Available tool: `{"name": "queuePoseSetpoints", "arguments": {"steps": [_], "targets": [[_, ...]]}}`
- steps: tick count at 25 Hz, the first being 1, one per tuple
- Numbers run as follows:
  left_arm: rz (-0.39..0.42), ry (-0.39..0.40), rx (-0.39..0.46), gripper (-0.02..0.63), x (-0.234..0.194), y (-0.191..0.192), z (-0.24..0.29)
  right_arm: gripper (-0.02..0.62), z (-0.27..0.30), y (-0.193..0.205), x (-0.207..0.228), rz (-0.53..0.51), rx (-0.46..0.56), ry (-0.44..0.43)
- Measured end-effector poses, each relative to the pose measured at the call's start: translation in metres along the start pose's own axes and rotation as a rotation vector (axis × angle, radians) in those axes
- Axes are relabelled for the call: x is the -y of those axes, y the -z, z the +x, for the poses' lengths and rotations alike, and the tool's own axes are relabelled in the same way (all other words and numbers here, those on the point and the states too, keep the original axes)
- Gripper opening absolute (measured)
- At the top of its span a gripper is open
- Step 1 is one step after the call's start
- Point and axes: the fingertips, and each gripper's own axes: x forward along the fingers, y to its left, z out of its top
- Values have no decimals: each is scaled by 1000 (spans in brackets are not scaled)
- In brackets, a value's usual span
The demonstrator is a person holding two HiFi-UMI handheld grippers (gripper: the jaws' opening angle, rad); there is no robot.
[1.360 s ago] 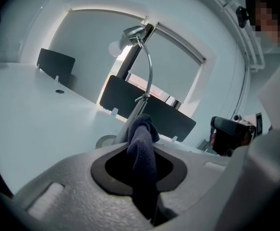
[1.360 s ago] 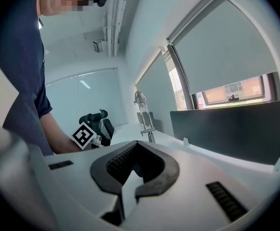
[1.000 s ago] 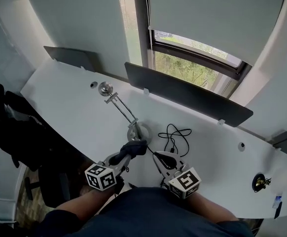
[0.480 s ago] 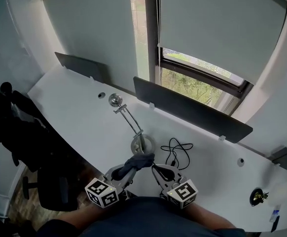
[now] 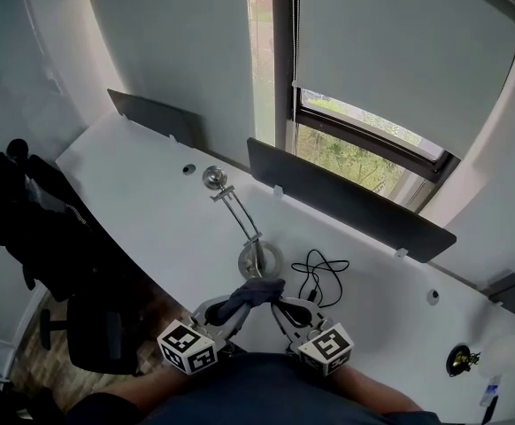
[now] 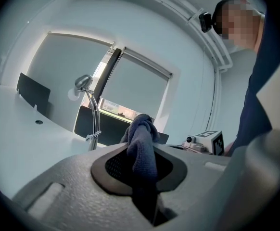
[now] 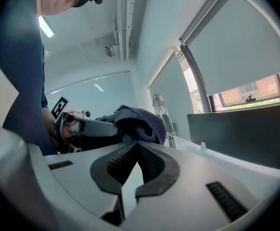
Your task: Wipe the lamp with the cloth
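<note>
The chrome desk lamp [image 5: 259,259] stands on its round base on the white desk [image 5: 142,202], its thin arm rising to a small head [image 5: 213,177]. My left gripper [image 5: 236,305] is shut on a dark blue cloth [image 5: 252,291], which bunches beyond the jaws just in front of the lamp base. In the left gripper view the cloth [image 6: 142,129] fills the jaws and the lamp [image 6: 88,110] stands behind to the left. My right gripper [image 5: 286,307] sits beside it, shut on nothing. From the right gripper view [image 7: 137,144] the cloth [image 7: 136,121] and the lamp [image 7: 162,110] lie just ahead.
A black cable [image 5: 316,269] lies coiled right of the lamp base. Dark divider panels [image 5: 346,198] [image 5: 151,113] line the desk's far edge under the window. A chair with a dark jacket [image 5: 27,224] stands at the left. A small dark object [image 5: 459,359] sits far right.
The head view has tilted up a little. Both grippers have drawn slightly back toward the person's body, the cloth still held near the lamp base.
</note>
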Motion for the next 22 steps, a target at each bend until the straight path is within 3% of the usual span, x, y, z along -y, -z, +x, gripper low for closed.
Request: {"name": "queuePoseSetpoints", "arguments": {"steps": [22], "targets": [[17, 21, 2, 58, 11, 0, 5, 9, -8, 2, 0, -8, -17, -16]]}}
